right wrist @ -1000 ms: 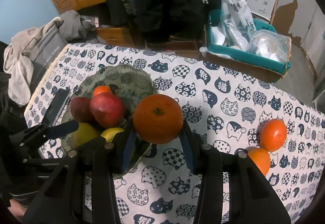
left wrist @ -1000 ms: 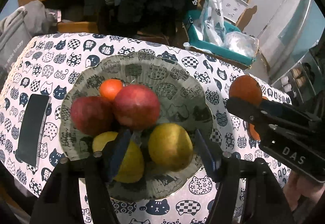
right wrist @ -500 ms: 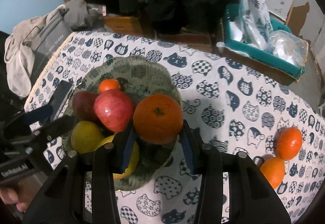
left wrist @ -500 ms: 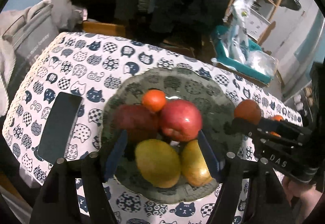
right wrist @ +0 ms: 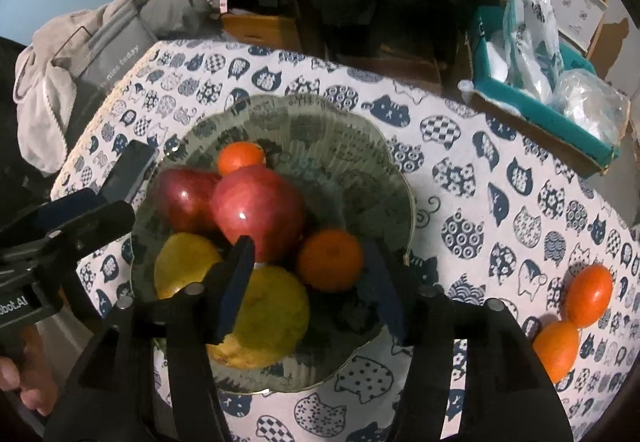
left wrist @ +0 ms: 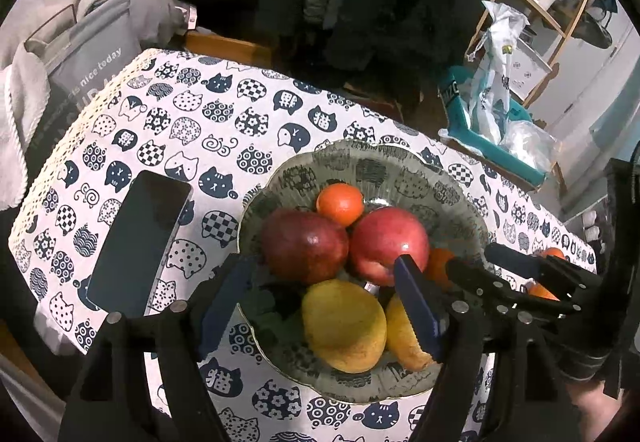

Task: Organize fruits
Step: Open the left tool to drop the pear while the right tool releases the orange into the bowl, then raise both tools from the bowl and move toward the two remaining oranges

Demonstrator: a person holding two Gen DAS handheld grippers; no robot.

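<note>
Left wrist view
Left gripper (left wrist: 320, 306): jaws spread wide, holding nothing, over the bowl (left wrist: 460, 197).
Bowl contents: two red apples (left wrist: 306, 242), two yellow pears (left wrist: 344, 326), a small tangerine (left wrist: 340, 203).
Phone (left wrist: 138, 242): flat on the tablecloth (left wrist: 192, 121), left of bowl.

Right wrist view
Right gripper (right wrist: 308, 278): released, fingers apart either side of the orange (right wrist: 330, 260) lying in the bowl.
Loose oranges (right wrist: 590, 294): two, touching, on the cloth well right of bowl.

1. I see the bowl (right wrist: 360, 145) on the table (right wrist: 480, 177), toward its left end.
2. In the bowl, two apples (right wrist: 256, 209) lie side by side, a small orange (right wrist: 240, 159) behind them, two pears (right wrist: 276, 306) in front, and another orange (right wrist: 330, 260) just right of the apples.
3. A phone (left wrist: 140, 242) lies on the table left of the bowl.
4. Two oranges (right wrist: 590, 294) touch each other near the table's right edge.
</note>
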